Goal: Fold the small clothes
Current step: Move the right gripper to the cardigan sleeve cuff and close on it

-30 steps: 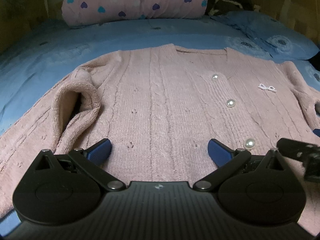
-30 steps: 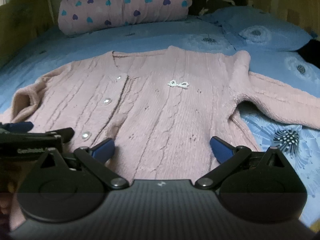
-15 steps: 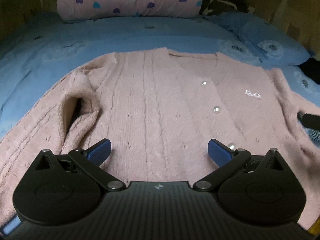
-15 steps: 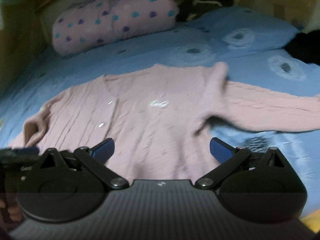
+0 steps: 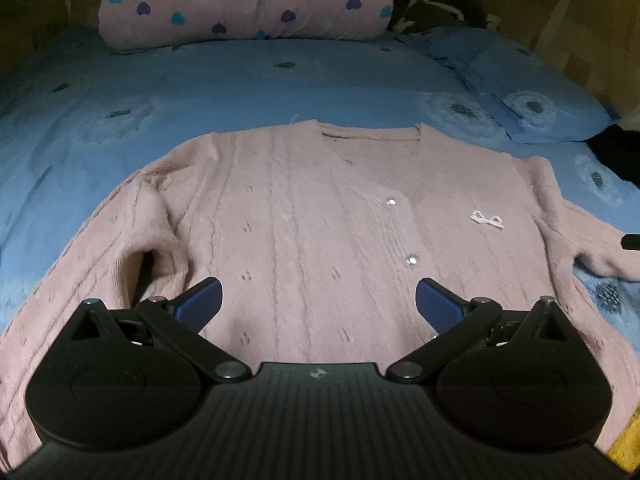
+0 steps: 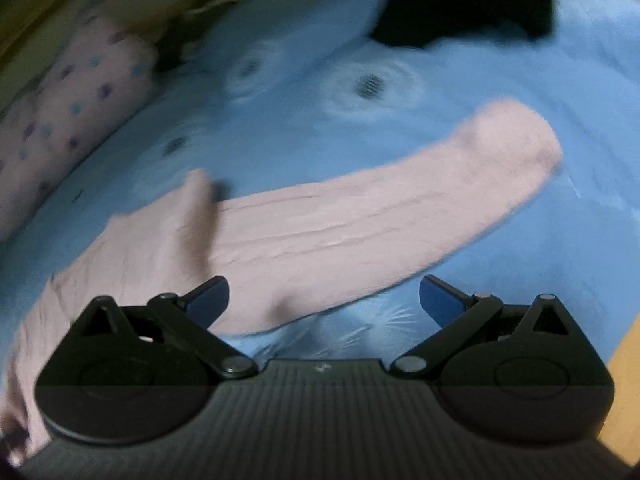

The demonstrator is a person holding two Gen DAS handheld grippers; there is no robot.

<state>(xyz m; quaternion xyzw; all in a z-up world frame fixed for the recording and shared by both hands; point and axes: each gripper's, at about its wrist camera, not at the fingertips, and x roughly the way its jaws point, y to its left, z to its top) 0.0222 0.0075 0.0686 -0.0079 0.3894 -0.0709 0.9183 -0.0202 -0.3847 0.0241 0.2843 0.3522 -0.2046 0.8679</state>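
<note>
Left wrist view: left tongs (image 5: 318, 306) spread apart, empty, hovering over the lower front of the pink cable-knit button cardigan (image 5: 312, 248), which lies flat, face up, on the blue flower-print bedsheet (image 5: 240, 92). Versus a second ago this camera has pulled back and up; more sheet shows past the neckline, and the other tool has gone to the far right edge. The cardigan's sleeve on the left of this view (image 5: 100, 264) is bunched at the armpit, not yet folded. Bare sheet runs from the collar to the pink heart-print rolled quilt (image 5: 248, 0); the blue pillow (image 5: 532, 96) sits right of that.

Right wrist view: heavily blurred. Right tongs (image 6: 324, 300) also apart, holding nothing, now swung rightward from the cardigan body to its straight-lying other sleeve (image 6: 380, 208). Probably lining up a sleeve-in fold. Cuff end lies on open sheet; a black garment (image 6: 464, 4) sits well beyond. Orange strip at lower right, possibly the bed edge (image 6: 628, 352).
</note>
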